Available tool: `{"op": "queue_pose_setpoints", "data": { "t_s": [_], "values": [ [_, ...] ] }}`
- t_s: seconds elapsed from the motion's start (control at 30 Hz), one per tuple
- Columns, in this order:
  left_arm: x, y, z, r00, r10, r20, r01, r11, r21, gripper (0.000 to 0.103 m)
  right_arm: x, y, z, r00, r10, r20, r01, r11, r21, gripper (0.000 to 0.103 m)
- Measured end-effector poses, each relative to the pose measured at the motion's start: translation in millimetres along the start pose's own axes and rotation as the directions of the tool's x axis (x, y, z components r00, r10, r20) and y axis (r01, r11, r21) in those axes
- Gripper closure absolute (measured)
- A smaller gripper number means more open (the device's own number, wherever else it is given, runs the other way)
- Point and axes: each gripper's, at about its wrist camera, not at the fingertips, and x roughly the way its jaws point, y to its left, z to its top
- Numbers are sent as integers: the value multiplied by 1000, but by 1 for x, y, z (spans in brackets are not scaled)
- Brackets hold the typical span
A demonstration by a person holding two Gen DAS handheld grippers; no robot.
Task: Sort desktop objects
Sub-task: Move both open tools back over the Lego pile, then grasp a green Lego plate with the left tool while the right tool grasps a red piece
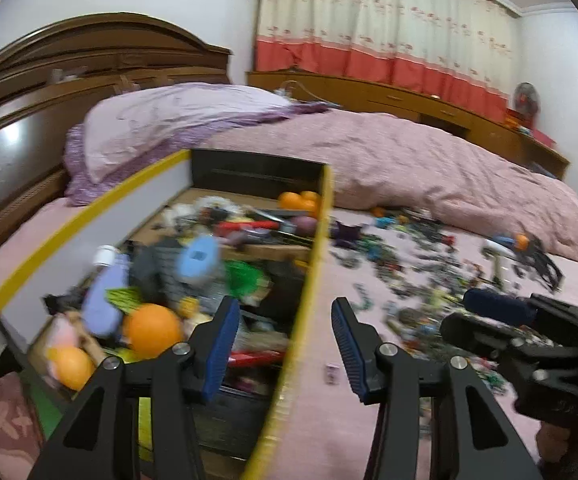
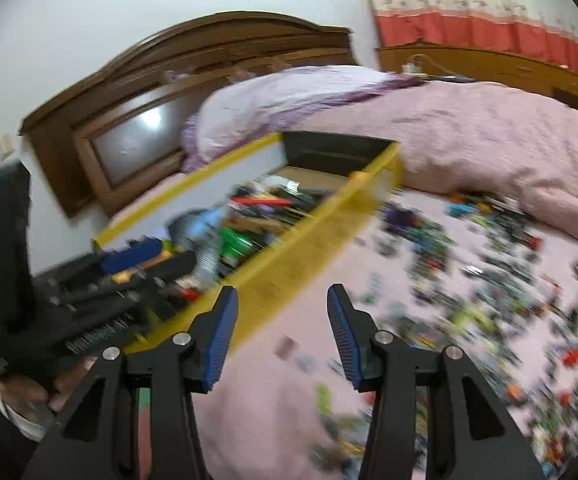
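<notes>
A yellow-edged cardboard box (image 1: 309,280) lies on the pink bed, full of mixed objects: oranges (image 1: 153,330), a lilac bottle (image 1: 103,292), a light blue item (image 1: 199,258). My left gripper (image 1: 285,316) is open and empty, its jaws either side of the box's right wall. My right gripper (image 2: 283,308) is open and empty above the sheet beside the box (image 2: 309,248). Many small loose objects (image 2: 489,280) are scattered on the sheet to the right. Each gripper shows in the other's view: the right one (image 1: 529,320), the left one (image 2: 121,276). Both views are motion-blurred.
A pink quilt (image 1: 449,168) is bunched behind the scattered pile. A purple pillow (image 1: 161,128) and wooden headboard (image 1: 49,92) lie behind the box. A wooden cabinet (image 1: 409,100) and curtains run along the far wall. A small pink item (image 1: 331,374) lies near the box.
</notes>
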Motion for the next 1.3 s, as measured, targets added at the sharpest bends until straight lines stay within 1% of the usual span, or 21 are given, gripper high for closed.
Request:
{"op": "queue_pose_setpoints", "data": {
  "t_s": [0.1,0.17,0.2,0.27,0.3,0.4,0.47,0.5,0.53,0.57,0.7,0.9,0.93,0.97,1.03,1.1,1.17,1.27,1.3],
  "values": [
    [0,-24,-6,999,-48,-12,48,999,20,54,-16,-23,-21,996,-86,-2,86,996,2,55],
    [2,-39,-13,996,-85,-27,85,996,26,53,-25,-45,-34,991,-134,-20,135,991,11,55],
    [4,-46,-17,994,-101,-36,102,994,28,53,-29,-61,-41,985,-171,-32,172,985,24,55],
    [12,-61,-24,989,-132,-64,135,990,34,53,-35,-91,-51,969,-241,-56,244,968,56,55],
    [17,-67,-27,986,-144,-80,147,989,34,53,-40,-113,-56,957,-281,-70,287,954,84,55],
    [33,-89,-38,974,-182,-132,187,982,30,53,-45,-161,-65,930,-351,-111,364,923,125,55],
    [42,-101,-43,970,-188,-156,196,980,36,53,-43,-187,-68,910,-391,-137,407,905,122,47],
    [46,-105,-44,969,-188,-162,197,980,40,53,-41,-199,-69,901,-406,-152,424,898,116,47],
    [49,-109,-46,968,-189,-168,199,979,42,53,-39,-207,-70,899,-407,-161,427,897,114,47],
    [52,-114,-47,966,-189,-175,200,979,43,53,-37,-217,-71,901,-400,-169,421,900,114,47],
    [61,-123,-49,963,-190,-192,200,979,32,53,-27,-234,-67,911,-371,-181,392,915,95,47],
    [75,-139,-50,958,-189,-214,199,980,26,53,-3,-251,-57,899,-383,-213,396,918,18,47],
    [78,-141,-51,958,-188,-217,199,980,27,53,-1,-253,-56,898,-383,-216,394,919,10,48],
    [80,-143,-51,957,-187,-220,198,980,28,53,2,-255,-56,899,-379,-220,390,921,6,57],
    [86,-147,-51,955,-194,-223,204,979,25,53,3,-256,-56,906,-363,-219,373,928,7,58],
    [92,-152,-49,952,-208,-224,219,976,23,53,-1,-252,-58,911,-361,-199,367,930,-5,58],
    [97,-160,-46,950,-225,-216,240,970,44,53,-5,-246,-59,920,-348,-182,352,936,-10,58],
    [110,-180,-37,951,-232,-204,264,953,146,53,-19,-234,-60,935,-322,-147,326,945,6,58],
    [117,-187,-34,944,-248,-216,287,943,170,53,-23,-231,-60,938,-318,-136,323,946,17,58]
  ]
}}
